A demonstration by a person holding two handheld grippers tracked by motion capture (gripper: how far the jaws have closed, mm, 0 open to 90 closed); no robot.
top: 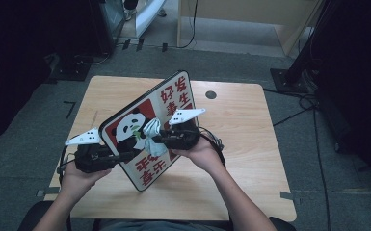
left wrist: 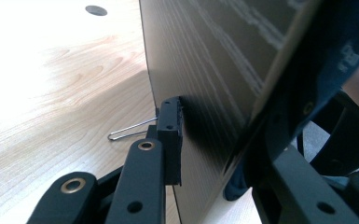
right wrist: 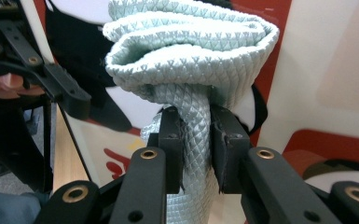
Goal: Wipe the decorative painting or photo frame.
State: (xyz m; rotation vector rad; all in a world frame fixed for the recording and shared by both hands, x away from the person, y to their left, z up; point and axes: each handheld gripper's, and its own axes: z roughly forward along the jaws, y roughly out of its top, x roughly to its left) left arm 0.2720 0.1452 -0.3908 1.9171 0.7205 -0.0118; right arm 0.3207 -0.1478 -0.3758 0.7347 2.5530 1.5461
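Midway through a wipe, you hold a panda sign board [top: 147,130] tilted on edge above the wooden table [top: 241,144], its lower corner near the tabletop at your side and its printed face turned toward you. Your left gripper [top: 125,156] has its jaws clamped on the board's lower left edge; in the left gripper view one black pad [left wrist: 170,137] presses flat against the dark back of the board [left wrist: 205,84], with the other jaw across the rim, which looks like the grip that keeps the panel propped at a working angle. Your right gripper [top: 156,139] is closed on a wad of pale green quilted cloth [top: 152,137], and the right gripper view shows the cloth [right wrist: 191,60] pinched at its neck between the two pads so that the bunched head bulges forward against the red, white and black printed face [right wrist: 307,84]. Holding it by the neck appears meant to leave a soft, full surface for rubbing. A thin wire clip [left wrist: 130,130] lies on the table just behind the board. A round hole [top: 211,95] marks the table's far side. Judging by the cloth's position, the middle of the picture is being cleaned.
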